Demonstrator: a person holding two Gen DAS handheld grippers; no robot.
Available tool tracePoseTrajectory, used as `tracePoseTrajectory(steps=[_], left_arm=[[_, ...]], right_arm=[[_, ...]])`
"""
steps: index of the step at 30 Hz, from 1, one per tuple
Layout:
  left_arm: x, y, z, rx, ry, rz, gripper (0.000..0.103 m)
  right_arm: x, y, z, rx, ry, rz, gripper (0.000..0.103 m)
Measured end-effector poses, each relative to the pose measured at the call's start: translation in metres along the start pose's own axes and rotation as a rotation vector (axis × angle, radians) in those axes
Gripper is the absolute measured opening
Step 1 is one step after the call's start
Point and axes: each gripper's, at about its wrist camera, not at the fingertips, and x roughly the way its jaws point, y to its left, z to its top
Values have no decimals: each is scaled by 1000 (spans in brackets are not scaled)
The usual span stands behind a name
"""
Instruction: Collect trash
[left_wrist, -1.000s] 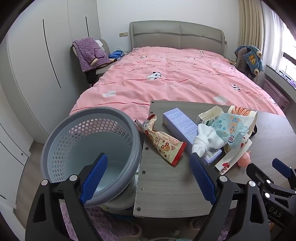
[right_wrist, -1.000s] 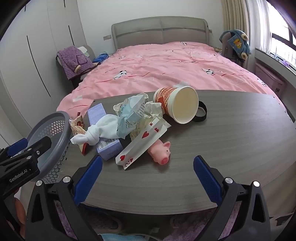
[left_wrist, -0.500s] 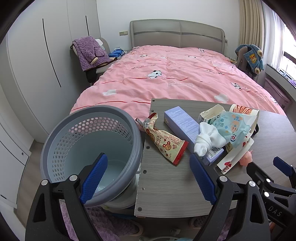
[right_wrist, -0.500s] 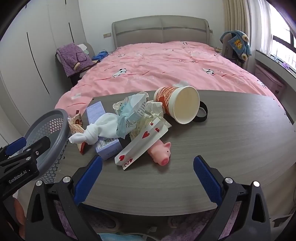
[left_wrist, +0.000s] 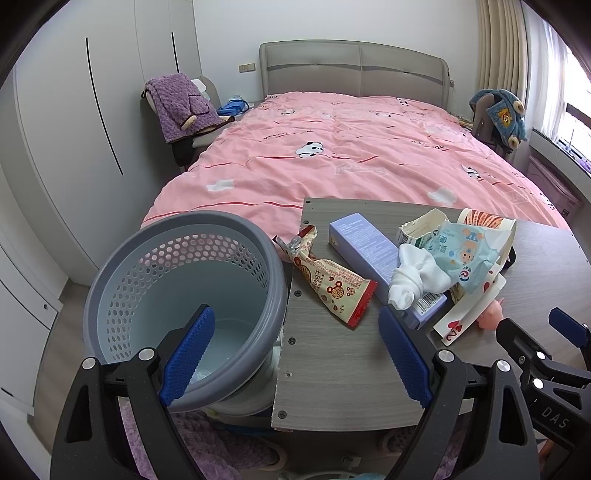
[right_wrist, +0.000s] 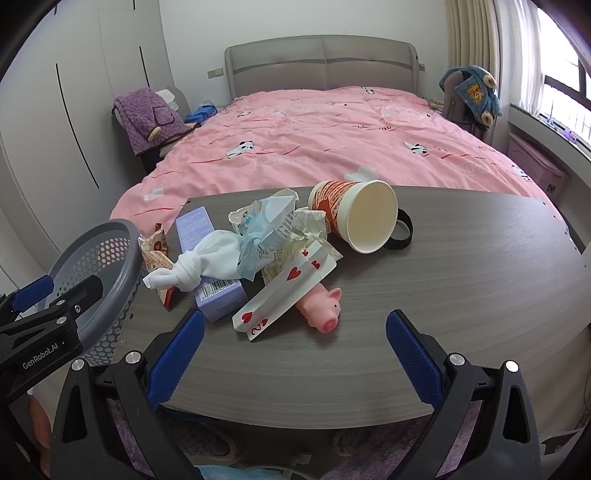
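Note:
A grey perforated bin (left_wrist: 184, 295) stands against the left end of the wooden table (left_wrist: 332, 362). On the table lies a pile: a snack wrapper (left_wrist: 328, 282), a lilac box (left_wrist: 373, 251), a knotted white cloth (right_wrist: 199, 264), a crumpled blue-and-white wrapper (right_wrist: 258, 229), a tipped paper cup (right_wrist: 364, 218), a playing card (right_wrist: 284, 295) and a pink toy pig (right_wrist: 321, 308). My left gripper (left_wrist: 295, 354) is open, straddling the bin's rim and the table's corner. My right gripper (right_wrist: 293, 354) is open above the table's near edge, just short of the card and pig.
A bed with a pink duvet (right_wrist: 325, 147) fills the room behind the table. A chair draped with a purple blanket (left_wrist: 181, 107) stands at the left by white wardrobes (left_wrist: 74, 129). A black band (right_wrist: 400, 236) lies behind the cup. The table's right half (right_wrist: 480, 266) is bare wood.
Both views have crept slightly forward and up toward the pile. Nothing was grasped and both grippers stay open.

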Motion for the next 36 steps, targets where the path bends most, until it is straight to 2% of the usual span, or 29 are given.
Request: tracePoseTrajectory(steps=[36], left_arm=[[-18,2,-5,4,-27,-2,86]], right_arm=[[-14,0,0,2,-27,1,97]])
